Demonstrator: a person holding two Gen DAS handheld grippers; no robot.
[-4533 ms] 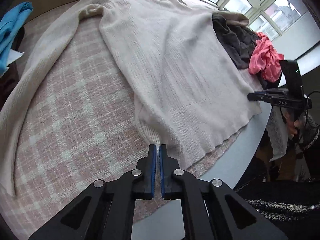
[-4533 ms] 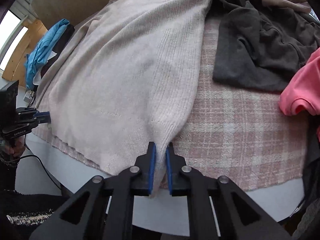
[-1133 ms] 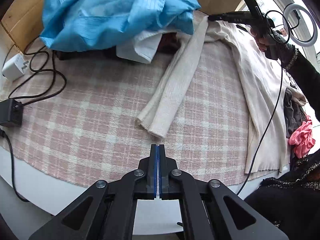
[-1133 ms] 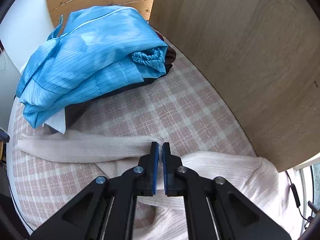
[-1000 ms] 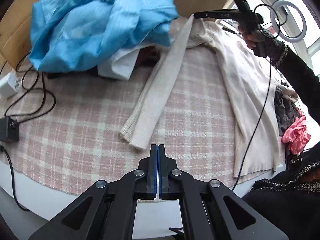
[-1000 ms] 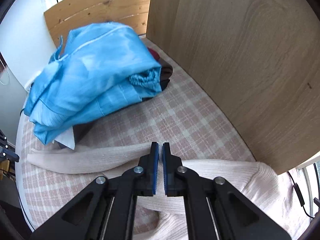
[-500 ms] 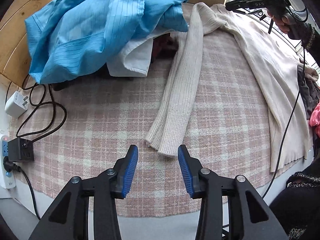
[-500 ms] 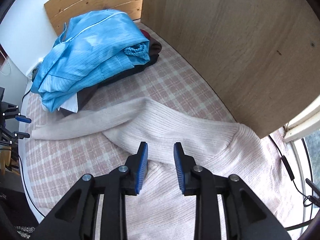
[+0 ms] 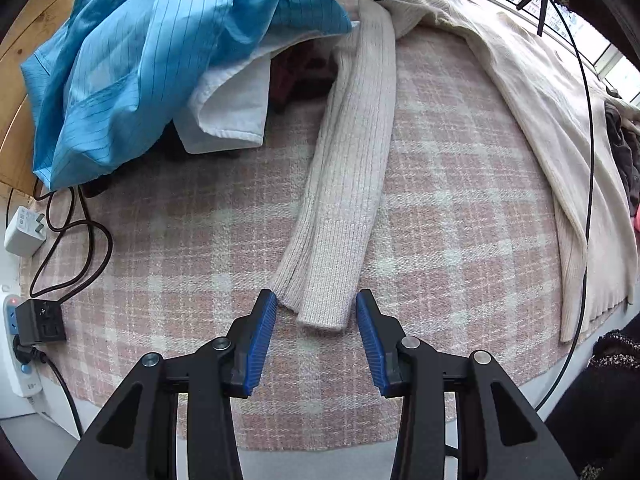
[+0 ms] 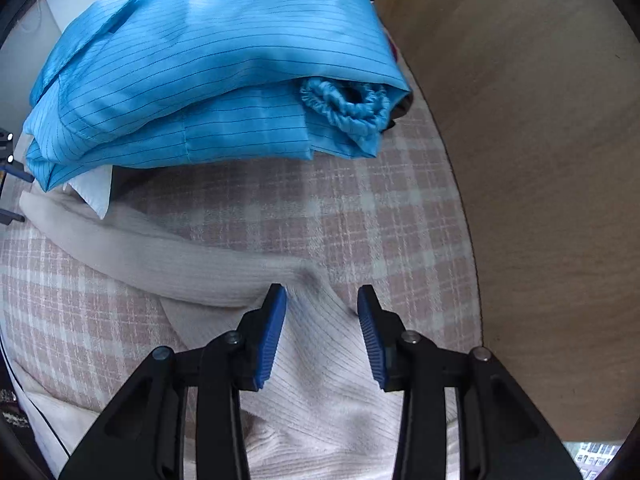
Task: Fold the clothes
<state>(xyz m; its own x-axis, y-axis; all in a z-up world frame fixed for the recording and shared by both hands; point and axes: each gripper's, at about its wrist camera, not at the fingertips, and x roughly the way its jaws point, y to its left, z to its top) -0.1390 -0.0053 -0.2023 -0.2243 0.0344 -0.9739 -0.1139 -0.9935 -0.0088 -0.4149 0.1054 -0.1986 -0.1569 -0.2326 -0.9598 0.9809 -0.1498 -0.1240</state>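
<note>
On the pink plaid cloth (image 9: 460, 216), cream sweater (image 9: 532, 92) lies flat; its sleeve cuff (image 9: 320, 300) sits at 12 o'clock between the left gripper (image 9: 316, 334), jaws just parted. Right gripper (image 10: 322, 330), jaws just opening, straddles the shoulder, untouched.

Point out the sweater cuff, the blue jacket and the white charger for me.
sweater cuff (image 9: 320, 300), left wrist view, on the ribbed sleeve end.
blue jacket (image 10: 208, 80), right wrist view, on the striped top fold.
white charger (image 9: 23, 230), left wrist view, on its body.

Left gripper (image 9: 316, 334) pointing steeply down, jaws parted, nothing gripped. Right gripper (image 10: 322, 330) likewise, jaws just been opening.
</note>
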